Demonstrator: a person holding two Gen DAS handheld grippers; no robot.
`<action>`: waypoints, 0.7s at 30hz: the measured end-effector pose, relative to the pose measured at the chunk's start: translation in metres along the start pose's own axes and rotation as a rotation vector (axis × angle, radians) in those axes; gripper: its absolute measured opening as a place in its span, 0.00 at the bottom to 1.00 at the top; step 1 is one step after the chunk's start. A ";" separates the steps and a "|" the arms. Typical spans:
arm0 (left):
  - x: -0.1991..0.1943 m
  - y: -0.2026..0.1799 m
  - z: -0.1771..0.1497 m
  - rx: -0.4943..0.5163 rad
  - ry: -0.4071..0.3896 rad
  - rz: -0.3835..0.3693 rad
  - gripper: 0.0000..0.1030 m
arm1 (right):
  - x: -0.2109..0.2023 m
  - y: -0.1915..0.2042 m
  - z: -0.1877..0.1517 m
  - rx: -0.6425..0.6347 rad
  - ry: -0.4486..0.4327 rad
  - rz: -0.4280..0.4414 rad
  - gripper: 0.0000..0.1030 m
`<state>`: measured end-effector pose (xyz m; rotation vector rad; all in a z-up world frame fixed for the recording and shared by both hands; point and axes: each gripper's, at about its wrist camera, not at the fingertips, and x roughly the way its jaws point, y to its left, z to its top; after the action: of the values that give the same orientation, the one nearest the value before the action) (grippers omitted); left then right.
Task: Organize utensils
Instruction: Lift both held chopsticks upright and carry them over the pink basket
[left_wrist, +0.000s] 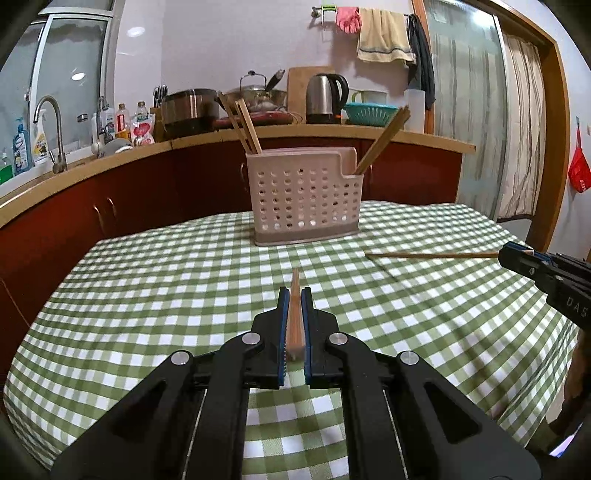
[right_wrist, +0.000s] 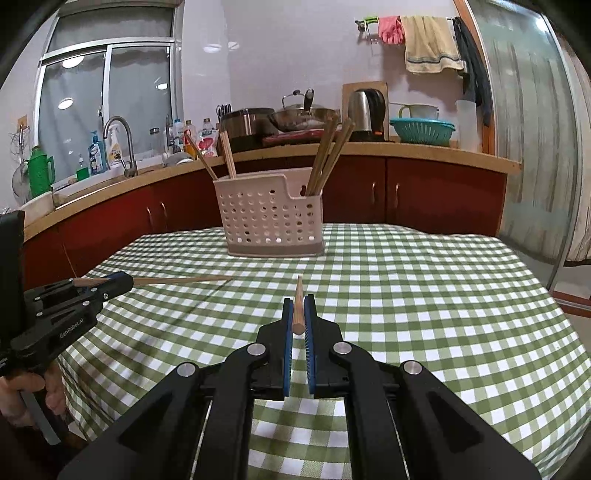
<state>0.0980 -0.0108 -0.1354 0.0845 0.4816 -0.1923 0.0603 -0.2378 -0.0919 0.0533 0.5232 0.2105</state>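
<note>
checkered table bears perforated caddy holding chopsticks at both ends.

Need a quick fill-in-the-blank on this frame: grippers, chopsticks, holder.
1. Each gripper, left gripper and right gripper, is shut on one ____.
2. The perforated holder stands on a green-and-white ____ tablecloth.
3. The chopsticks in the holder stand at both its ____.

Missing words: chopstick; checked; ends
</note>
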 end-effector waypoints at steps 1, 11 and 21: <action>-0.002 0.001 0.003 -0.002 -0.006 0.001 0.06 | -0.001 0.000 0.001 0.000 -0.004 0.001 0.06; -0.024 0.006 0.022 -0.014 -0.059 0.002 0.06 | -0.021 0.005 0.017 -0.002 -0.065 0.013 0.06; -0.045 0.012 0.044 -0.035 -0.098 -0.006 0.06 | -0.032 0.010 0.036 -0.008 -0.106 0.030 0.06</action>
<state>0.0813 0.0027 -0.0748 0.0391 0.3874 -0.1927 0.0494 -0.2346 -0.0436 0.0637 0.4164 0.2375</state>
